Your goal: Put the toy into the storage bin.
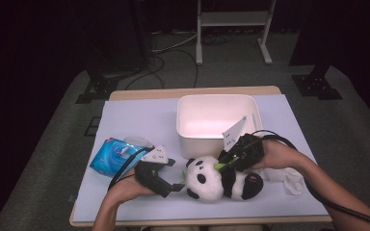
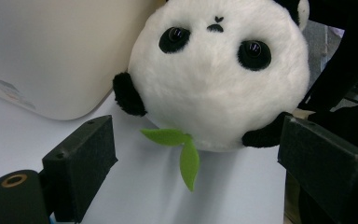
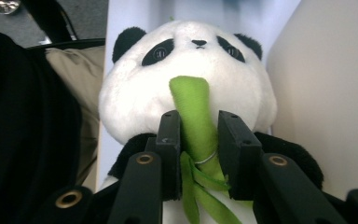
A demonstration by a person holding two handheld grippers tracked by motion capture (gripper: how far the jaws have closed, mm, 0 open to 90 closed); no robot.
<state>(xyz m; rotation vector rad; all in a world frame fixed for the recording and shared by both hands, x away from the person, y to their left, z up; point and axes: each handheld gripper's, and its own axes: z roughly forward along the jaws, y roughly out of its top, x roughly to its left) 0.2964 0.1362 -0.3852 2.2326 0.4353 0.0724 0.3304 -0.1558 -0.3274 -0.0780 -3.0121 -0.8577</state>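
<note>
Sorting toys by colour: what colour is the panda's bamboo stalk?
Green; the bamboo stalk shows best in the right gripper view.

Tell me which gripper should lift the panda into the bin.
Right. The right gripper already has its jaws on the panda's green stalk, beside the bin; the left gripper stands open, short of the head.

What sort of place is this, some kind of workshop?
Probably a lab set up for recording: a small covered table under bright light in a dark room, cables across the floor, and a metal stand behind it.
</note>
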